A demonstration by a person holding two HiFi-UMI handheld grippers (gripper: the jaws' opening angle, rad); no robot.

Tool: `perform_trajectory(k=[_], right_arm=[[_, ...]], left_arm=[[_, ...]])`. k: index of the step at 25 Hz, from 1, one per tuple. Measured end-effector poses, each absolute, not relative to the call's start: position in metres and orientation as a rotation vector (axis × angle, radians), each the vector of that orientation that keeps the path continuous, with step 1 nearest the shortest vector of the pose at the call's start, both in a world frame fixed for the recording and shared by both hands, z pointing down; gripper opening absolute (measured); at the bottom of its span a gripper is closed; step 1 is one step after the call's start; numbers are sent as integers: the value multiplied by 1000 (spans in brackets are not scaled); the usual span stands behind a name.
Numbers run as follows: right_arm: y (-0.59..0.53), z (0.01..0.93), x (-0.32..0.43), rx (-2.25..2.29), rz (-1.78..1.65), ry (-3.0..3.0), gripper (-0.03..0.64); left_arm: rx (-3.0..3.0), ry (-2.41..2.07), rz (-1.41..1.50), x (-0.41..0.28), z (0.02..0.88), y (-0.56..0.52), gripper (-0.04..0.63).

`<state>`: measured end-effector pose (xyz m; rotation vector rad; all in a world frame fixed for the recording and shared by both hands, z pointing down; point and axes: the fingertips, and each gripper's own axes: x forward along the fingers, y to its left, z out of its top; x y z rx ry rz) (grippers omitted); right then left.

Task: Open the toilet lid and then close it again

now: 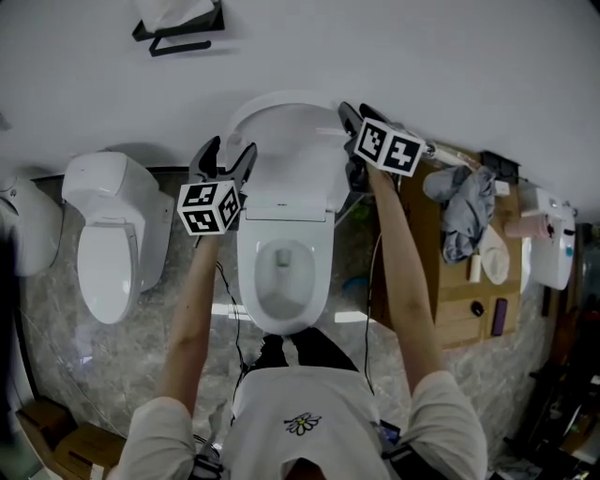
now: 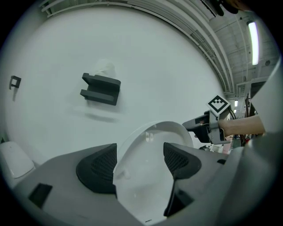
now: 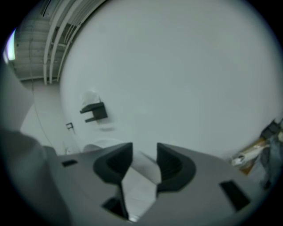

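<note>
The white toilet (image 1: pixel 284 272) stands in the middle with its lid (image 1: pixel 281 141) raised upright against the wall. My left gripper (image 1: pixel 228 155) is at the lid's left edge. In the left gripper view its jaws (image 2: pixel 139 163) stand wide apart, with the lid (image 2: pixel 150 176) between them and no pad pressing on it. My right gripper (image 1: pixel 356 117) is at the lid's right edge. The right gripper view is blurred; there the gripper (image 3: pixel 145 161) shows a gap between its jaws and a white strip of the lid (image 3: pixel 139 181) in that gap.
A second white toilet (image 1: pixel 108 234) stands to the left. On the right, a wooden cabinet (image 1: pixel 450 300) carries a grey cloth (image 1: pixel 464 211) and small items. A black holder (image 1: pixel 178 28) hangs on the white wall above.
</note>
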<state>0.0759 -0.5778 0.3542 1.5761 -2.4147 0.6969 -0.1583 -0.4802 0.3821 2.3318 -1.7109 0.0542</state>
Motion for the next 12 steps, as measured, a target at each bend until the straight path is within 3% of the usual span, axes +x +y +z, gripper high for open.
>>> perform_trajectory(k=[3,12], right_arm=[[-588,371,97,1705,557,-2195,57],[-578,383,112,1730,513,-2153,49]], left_arm=[[2328,-1710,48,-157,381,-480,354],[2325,-1703,39,-156,379,-478,354]])
